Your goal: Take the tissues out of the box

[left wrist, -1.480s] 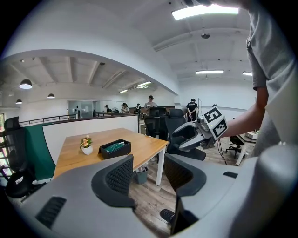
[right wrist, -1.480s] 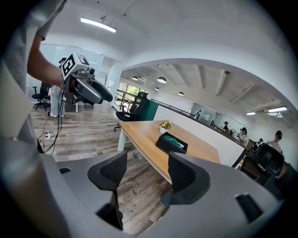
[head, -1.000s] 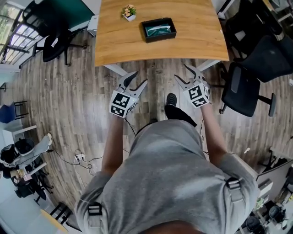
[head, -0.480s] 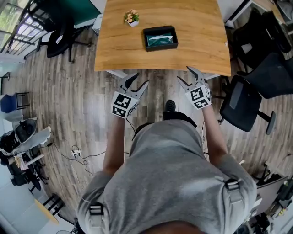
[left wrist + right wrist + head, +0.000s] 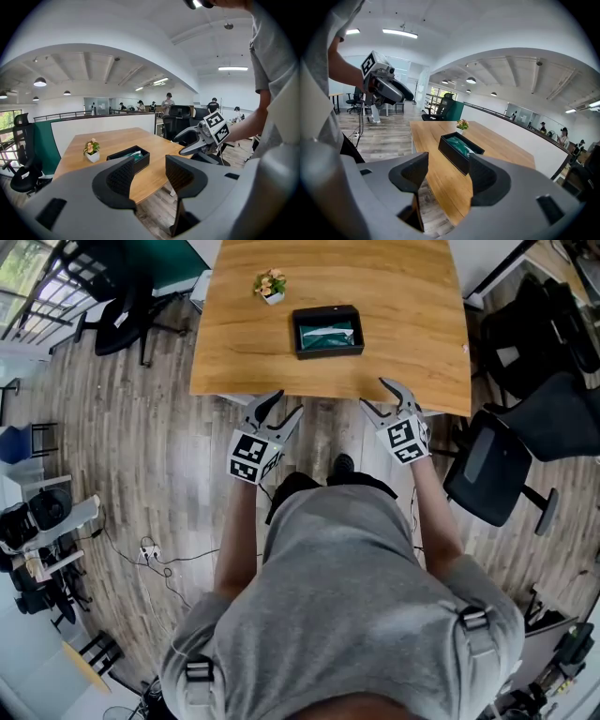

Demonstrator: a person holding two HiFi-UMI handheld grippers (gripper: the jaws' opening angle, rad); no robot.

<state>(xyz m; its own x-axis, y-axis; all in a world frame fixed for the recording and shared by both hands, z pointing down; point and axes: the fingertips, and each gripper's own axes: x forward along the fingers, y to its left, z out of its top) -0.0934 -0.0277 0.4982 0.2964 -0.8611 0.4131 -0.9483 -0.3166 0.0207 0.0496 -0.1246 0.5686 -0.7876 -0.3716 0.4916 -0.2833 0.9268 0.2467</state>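
A black open box [image 5: 327, 331] holding a green tissue pack [image 5: 328, 335] lies on the wooden table [image 5: 403, 306]; it also shows as the box [image 5: 129, 157] in the left gripper view and the box [image 5: 461, 149] in the right gripper view. My left gripper [image 5: 277, 409] hangs open just short of the table's near edge, left of the box. My right gripper [image 5: 386, 396] is open too, at the near edge to the box's right. Both hold nothing. The left gripper [image 5: 145, 176] and right gripper [image 5: 448, 174] show empty gaps.
A small potted plant [image 5: 271, 285] stands on the table left of the box. Black office chairs stand at the right [image 5: 497, 460] and far left [image 5: 112, 306]. Wood floor lies below, with cables [image 5: 155, 554] at the left.
The table and box have come closer in the head view as the person stepped forward. Both grippers have stayed open and now reach the table's near edge.
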